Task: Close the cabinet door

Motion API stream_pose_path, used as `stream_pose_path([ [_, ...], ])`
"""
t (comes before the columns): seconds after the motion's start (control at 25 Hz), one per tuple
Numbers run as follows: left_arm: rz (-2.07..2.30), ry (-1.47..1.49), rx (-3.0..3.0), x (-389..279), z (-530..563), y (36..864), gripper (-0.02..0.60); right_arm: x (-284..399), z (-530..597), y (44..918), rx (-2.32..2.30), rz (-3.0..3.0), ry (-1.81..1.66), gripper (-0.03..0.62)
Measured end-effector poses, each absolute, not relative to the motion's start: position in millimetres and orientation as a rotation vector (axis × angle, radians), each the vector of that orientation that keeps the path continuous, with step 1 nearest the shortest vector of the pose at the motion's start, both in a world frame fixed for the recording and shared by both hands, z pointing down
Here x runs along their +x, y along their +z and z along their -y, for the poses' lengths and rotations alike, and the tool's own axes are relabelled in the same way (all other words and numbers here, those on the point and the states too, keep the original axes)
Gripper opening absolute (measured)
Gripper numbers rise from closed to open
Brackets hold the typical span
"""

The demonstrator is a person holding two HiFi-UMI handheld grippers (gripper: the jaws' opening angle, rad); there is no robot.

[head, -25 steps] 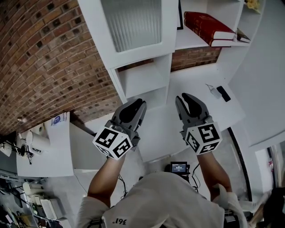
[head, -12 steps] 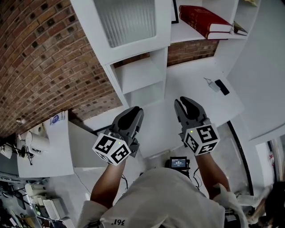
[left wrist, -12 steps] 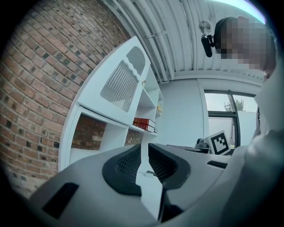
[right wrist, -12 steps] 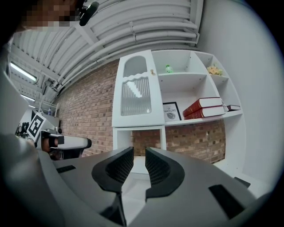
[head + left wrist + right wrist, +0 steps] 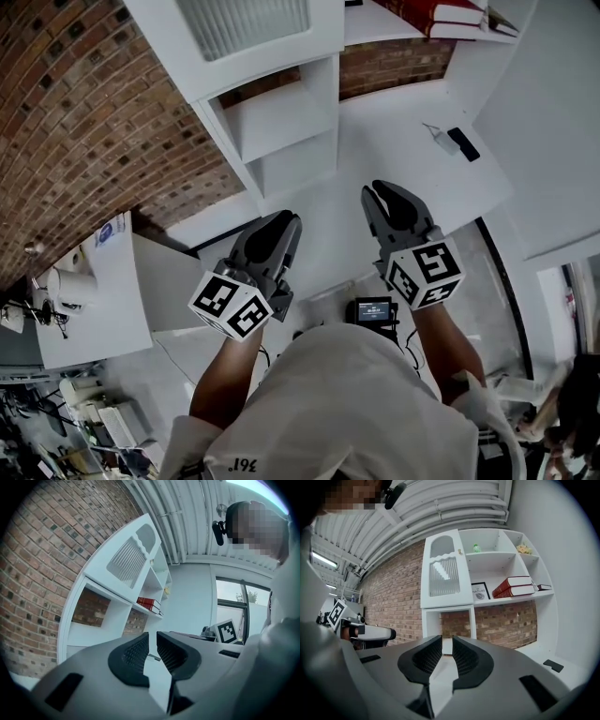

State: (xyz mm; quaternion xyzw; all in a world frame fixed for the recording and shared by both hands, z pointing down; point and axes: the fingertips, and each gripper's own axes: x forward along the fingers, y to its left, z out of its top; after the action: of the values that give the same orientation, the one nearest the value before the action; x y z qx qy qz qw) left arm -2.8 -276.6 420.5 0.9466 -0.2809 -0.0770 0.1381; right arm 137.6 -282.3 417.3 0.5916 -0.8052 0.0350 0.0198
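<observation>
Left gripper (image 5: 287,221) and right gripper (image 5: 375,192) side by side, level, over the white desk (image 5: 403,155), touching nothing. Left jaws slightly apart, empty. Right jaws have just been closing; a narrow gap remains, nothing between them. Farther off, the white shelf unit (image 5: 487,604) stands against the brick wall (image 5: 84,112). The cabinet door (image 5: 444,573), with a ribbed pane, sits flush on the unit's upper left bay in the right gripper view, well apart from both grippers. Red books (image 5: 515,587) lie on the shelf beside the door.

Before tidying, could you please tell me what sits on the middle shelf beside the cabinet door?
Two red books lie stacked there, beside a framed picture; anything behind the cabinet door is hidden.
</observation>
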Motion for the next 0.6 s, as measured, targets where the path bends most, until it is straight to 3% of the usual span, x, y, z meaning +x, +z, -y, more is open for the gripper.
stream_pose_path([
  [0.6,0.763,-0.173,2.682,-0.9,253.2,447.7,0.060,125.3,263.8,440.3,1.764,2.495,0.143,0.029],
])
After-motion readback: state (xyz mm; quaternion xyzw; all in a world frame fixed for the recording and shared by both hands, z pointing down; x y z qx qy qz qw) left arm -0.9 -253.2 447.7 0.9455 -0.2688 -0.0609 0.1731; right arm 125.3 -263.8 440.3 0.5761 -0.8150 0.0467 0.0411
